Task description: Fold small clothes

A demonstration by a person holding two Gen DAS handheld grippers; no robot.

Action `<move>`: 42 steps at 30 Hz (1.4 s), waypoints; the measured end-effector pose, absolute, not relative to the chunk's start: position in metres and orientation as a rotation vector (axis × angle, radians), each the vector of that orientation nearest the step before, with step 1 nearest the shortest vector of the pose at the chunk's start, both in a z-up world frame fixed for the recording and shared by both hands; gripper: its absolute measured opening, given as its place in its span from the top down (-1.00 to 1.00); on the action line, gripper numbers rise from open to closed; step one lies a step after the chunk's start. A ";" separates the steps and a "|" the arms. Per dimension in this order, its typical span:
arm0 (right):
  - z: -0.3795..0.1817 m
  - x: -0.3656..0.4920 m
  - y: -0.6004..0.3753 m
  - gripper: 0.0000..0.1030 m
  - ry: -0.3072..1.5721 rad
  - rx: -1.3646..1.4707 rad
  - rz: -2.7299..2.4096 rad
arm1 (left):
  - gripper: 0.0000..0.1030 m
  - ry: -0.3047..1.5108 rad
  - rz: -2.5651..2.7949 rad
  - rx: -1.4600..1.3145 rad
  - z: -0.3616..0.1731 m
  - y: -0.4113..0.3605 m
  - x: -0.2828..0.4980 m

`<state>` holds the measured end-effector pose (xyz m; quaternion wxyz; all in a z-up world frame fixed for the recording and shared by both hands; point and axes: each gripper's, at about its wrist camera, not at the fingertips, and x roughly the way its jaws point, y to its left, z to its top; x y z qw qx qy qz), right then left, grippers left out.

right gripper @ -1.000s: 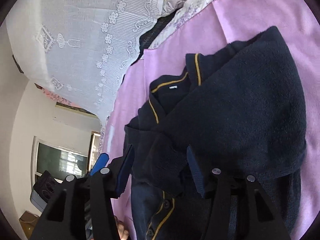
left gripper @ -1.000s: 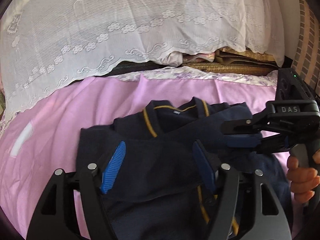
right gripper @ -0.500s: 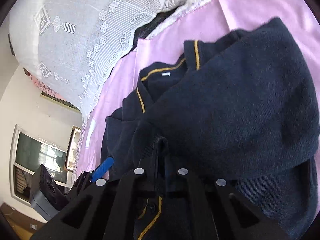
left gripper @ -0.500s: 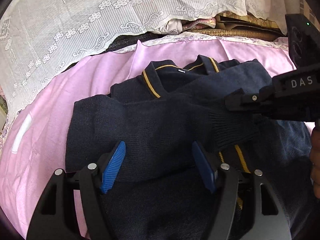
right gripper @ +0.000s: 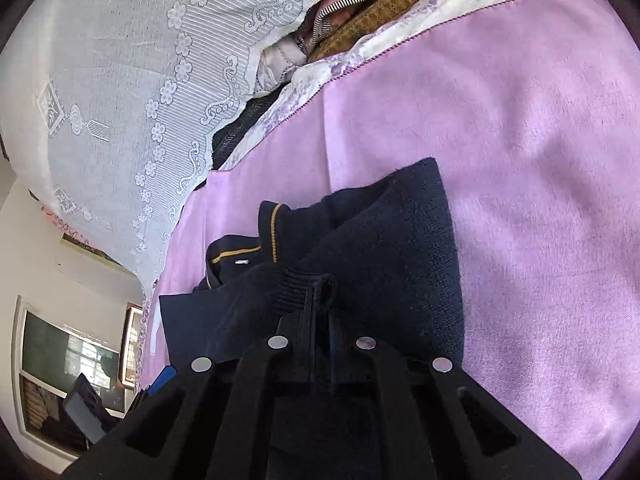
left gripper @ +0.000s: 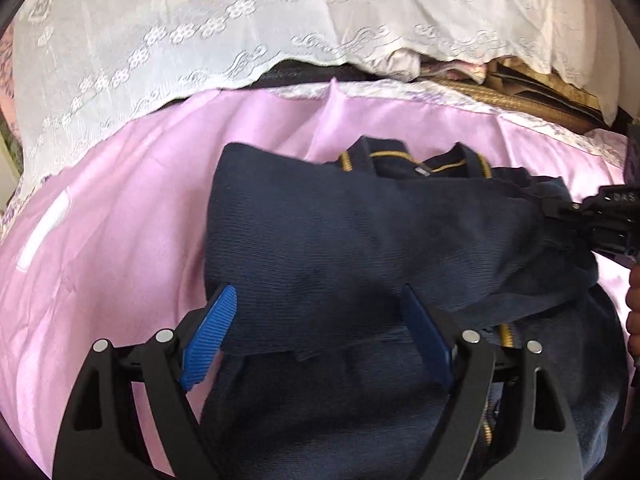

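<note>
A navy knit sweater (left gripper: 360, 248) with a gold-trimmed collar (left gripper: 416, 164) lies on a pink bedsheet (left gripper: 120, 240). My left gripper (left gripper: 320, 336) is open, its blue pads on either side of a folded sleeve panel, just above the cloth. My right gripper (right gripper: 320, 304) is shut on the sweater's ribbed cuff (right gripper: 304, 284) and holds it up over the body (right gripper: 400, 264). The right gripper also shows at the right edge of the left wrist view (left gripper: 560, 212), pinching the cloth.
White lace cloth (left gripper: 200, 32) covers a pile of bedding at the far edge of the bed. A brown woven mat (right gripper: 400, 12) lies beside it. A window and a dark device (right gripper: 84, 408) are off the bed's left side.
My right gripper closed on the cuff, then pulled the sleeve across the sweater to the right. The sweater now looks narrower and more bunched. My left gripper stayed open.
</note>
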<state>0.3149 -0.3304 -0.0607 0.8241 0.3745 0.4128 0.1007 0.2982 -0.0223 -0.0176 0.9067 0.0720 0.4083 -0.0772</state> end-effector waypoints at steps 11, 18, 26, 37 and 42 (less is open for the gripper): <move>-0.018 0.302 -0.290 0.75 0.775 0.591 0.220 | -0.67 0.784 -0.162 0.055 0.009 0.000 0.302; -0.056 0.319 -0.283 1.00 0.931 0.580 0.229 | -0.92 0.936 -0.094 0.072 -0.035 0.006 0.338; -0.031 0.289 -0.269 0.89 0.886 0.526 0.228 | -0.89 0.896 -0.188 -0.087 -0.011 0.032 0.319; -0.036 0.239 -0.270 0.88 0.922 0.533 0.219 | -0.92 0.992 -0.191 0.080 -0.030 0.005 0.286; -0.016 0.171 -0.278 0.22 0.886 0.529 0.220 | -0.90 0.983 -0.225 0.078 -0.019 0.026 0.241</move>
